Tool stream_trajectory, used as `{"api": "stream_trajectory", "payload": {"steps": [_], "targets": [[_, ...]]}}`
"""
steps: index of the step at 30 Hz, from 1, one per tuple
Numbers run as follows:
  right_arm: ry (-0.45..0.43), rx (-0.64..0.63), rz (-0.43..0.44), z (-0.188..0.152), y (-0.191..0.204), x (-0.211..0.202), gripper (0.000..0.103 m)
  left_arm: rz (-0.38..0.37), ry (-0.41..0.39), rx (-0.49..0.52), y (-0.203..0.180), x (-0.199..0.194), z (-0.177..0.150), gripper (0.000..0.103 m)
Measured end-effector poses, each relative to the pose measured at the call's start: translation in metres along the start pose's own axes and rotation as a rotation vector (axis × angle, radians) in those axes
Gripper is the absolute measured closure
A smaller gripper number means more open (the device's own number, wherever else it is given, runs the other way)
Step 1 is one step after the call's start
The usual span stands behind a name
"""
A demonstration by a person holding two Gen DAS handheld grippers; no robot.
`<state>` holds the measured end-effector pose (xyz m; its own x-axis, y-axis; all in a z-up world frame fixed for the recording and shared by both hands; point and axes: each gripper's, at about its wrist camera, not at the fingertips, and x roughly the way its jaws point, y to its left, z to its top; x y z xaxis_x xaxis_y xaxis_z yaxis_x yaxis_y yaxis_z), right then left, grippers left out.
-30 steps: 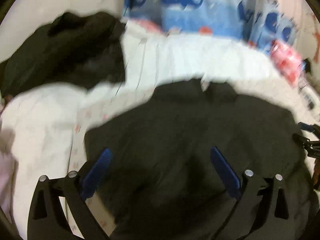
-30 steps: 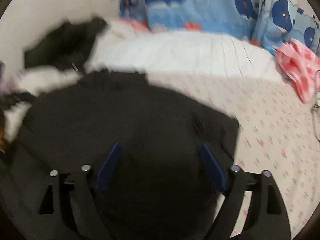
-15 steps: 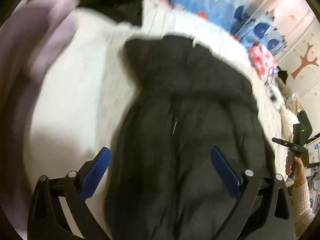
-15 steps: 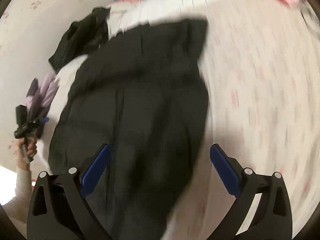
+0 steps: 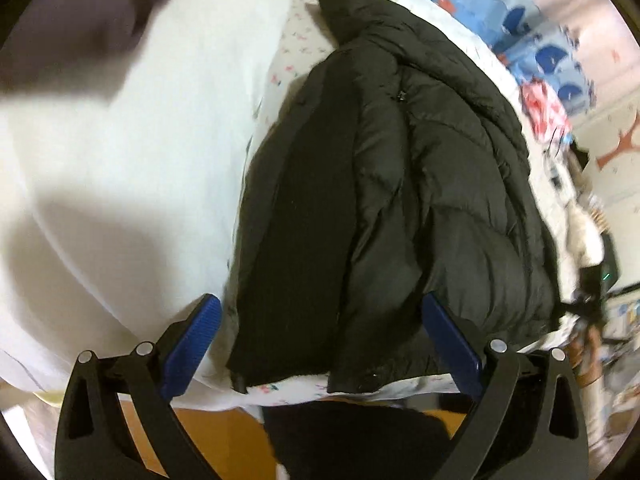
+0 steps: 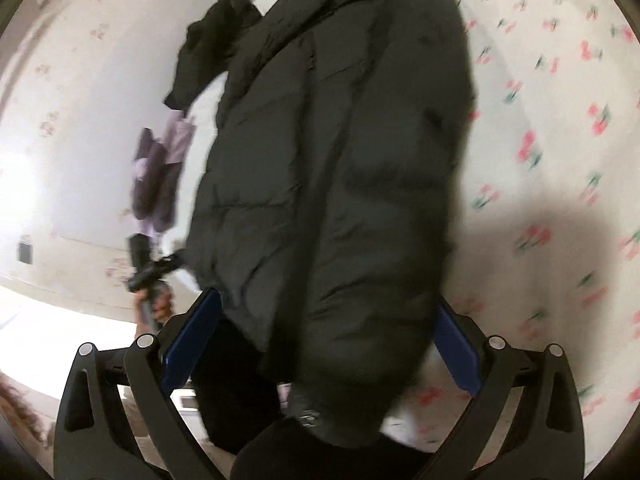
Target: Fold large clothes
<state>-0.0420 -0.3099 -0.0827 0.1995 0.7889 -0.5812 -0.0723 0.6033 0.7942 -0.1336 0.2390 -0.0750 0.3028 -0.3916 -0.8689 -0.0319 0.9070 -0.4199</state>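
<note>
Your black puffer jacket (image 5: 400, 184) lies lengthwise on the floral bedsheet (image 6: 560, 160), its hem at the bed's near edge. Your left gripper (image 5: 320, 344) and right gripper (image 6: 320, 344) both stand spread wide, grasping nothing. Pinch only the slippery outer shell and the padded layers will likely slide apart, spoiling the fold.

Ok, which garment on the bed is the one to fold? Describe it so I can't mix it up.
Start from the bed sheet, white with small pink flowers. The black puffer jacket lies lengthwise across it, hem at the near edge. Unlike the smaller crumpled black garment beyond it, this one is quilted, bulky and laid out flat.
</note>
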Motion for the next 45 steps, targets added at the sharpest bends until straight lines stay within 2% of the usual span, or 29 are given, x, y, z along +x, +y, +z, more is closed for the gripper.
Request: {"api": "stream_trajectory", "payload": {"steps": [3,4,5,6,7,9,11,13,16,17,18,19,21,23,25,28,32,35,37,40,41,43,44,45], "targets": [[-0.034,-0.031,-0.018,-0.006,0.006,0.004,0.008,-0.031,0.008,-0.031,0.001,0.007,-0.005,0.010],[-0.062,-0.031,0.003,-0.007,0.008,0.002,0.015,-0.030,0.003,-0.030,-0.001,0.007,-0.008,0.021],[-0.081,-0.032,0.008,-0.006,0.012,0.004,0.042,-0.025,0.005,-0.026,-0.004,0.007,-0.008,0.032],[-0.102,-0.032,-0.007,-0.005,0.014,0.007,0.069,-0.024,0.013,-0.024,-0.006,0.007,-0.008,0.056],[-0.130,-0.029,-0.007,-0.002,0.019,0.009,0.076,-0.032,0.018,-0.024,-0.008,0.006,-0.007,0.071],[-0.194,-0.048,0.028,0.003,0.034,0.005,0.086,-0.010,0.013,-0.007,-0.017,0.001,-0.003,0.083],[-0.251,-0.062,0.075,0.007,0.047,-0.005,0.089,0.008,0.000,0.012,-0.029,-0.008,0.000,0.088],[-0.310,-0.097,0.112,0.015,0.072,-0.020,0.089,0.033,-0.008,0.027,-0.035,-0.015,0.002,0.088],[-0.324,-0.142,0.124,0.026,0.099,-0.028,0.090,0.118,0.026,0.049,-0.041,-0.018,0.005,0.087],[-0.323,-0.154,0.119,0.028,0.105,-0.029,0.090,0.152,0.057,0.060,-0.041,-0.014,0.006,0.083],[-0.319,-0.160,0.116,0.030,0.109,-0.029,0.090,0.199,0.071,0.080,-0.041,-0.011,0.007,0.074],[-0.313,-0.165,0.111,0.030,0.111,-0.028,0.090,0.256,0.072,0.100,-0.041,-0.009,0.007,0.071],[-0.313,-0.153,0.109,0.028,0.107,-0.028,0.090,0.264,0.091,0.094,-0.038,-0.008,0.007,0.071],[-0.320,-0.133,0.124,0.023,0.095,-0.031,0.090,0.260,0.076,0.106,-0.041,-0.014,0.007,0.071],[-0.334,-0.108,0.139,0.020,0.087,-0.034,0.091,0.220,0.051,0.126,-0.048,-0.026,0.007,0.083],[-0.379,-0.100,0.169,0.016,0.085,-0.050,0.094,0.139,0.013,0.112,-0.055,-0.045,0.011,0.091],[-0.433,-0.129,0.205,0.009,0.101,-0.082,0.096,-0.011,-0.045,0.090,-0.067,-0.075,0.011,0.095],[-0.459,-0.175,0.228,-0.002,0.122,-0.113,0.096,-0.138,-0.109,0.117,-0.086,-0.113,0.000,0.096],[-0.470,-0.223,0.227,-0.018,0.136,-0.138,0.096,-0.196,-0.127,0.146,-0.094,-0.135,-0.013,0.096],[-0.439,-0.280,0.219,-0.049,0.145,-0.166,0.096,-0.234,-0.115,0.186,-0.098,-0.155,-0.043,0.096],[-0.413,-0.304,0.185,-0.062,0.145,-0.173,0.095,-0.236,-0.091,0.210,-0.098,-0.154,-0.052,0.095],[-0.281,-0.309,0.138,-0.088,0.127,-0.173,0.086,-0.216,0.028,0.294,-0.089,-0.136,-0.084,0.088],[-0.234,-0.293,0.109,-0.098,0.112,-0.170,0.069,-0.207,0.075,0.312,-0.082,-0.125,-0.095,0.082],[-0.186,-0.241,0.036,-0.112,0.084,-0.165,0.048,-0.197,0.122,0.306,-0.067,-0.110,-0.107,0.076]]}}
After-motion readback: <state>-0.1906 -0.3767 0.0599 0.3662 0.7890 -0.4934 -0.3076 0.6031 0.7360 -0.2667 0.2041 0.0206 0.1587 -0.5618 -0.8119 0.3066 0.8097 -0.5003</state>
